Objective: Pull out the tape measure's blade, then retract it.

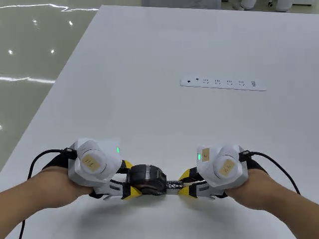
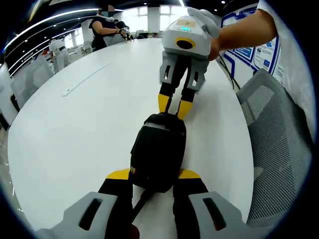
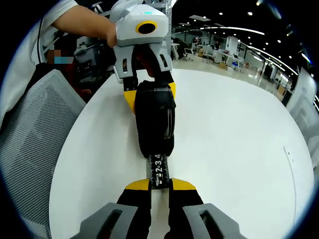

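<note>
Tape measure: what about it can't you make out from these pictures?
- Blade tip: right gripper view, hidden between the fingers of the right gripper.
- Tape measure case markings: left gripper view, dark and blurred; head view, too small.
- Case's gripped sides: left gripper view, covered by the fingers of the left gripper.
- Blade numbers: head view, too small to read.

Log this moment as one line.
left gripper: shut on tape measure | right gripper: shut on blade | blade: short stretch out | surface: white table
</note>
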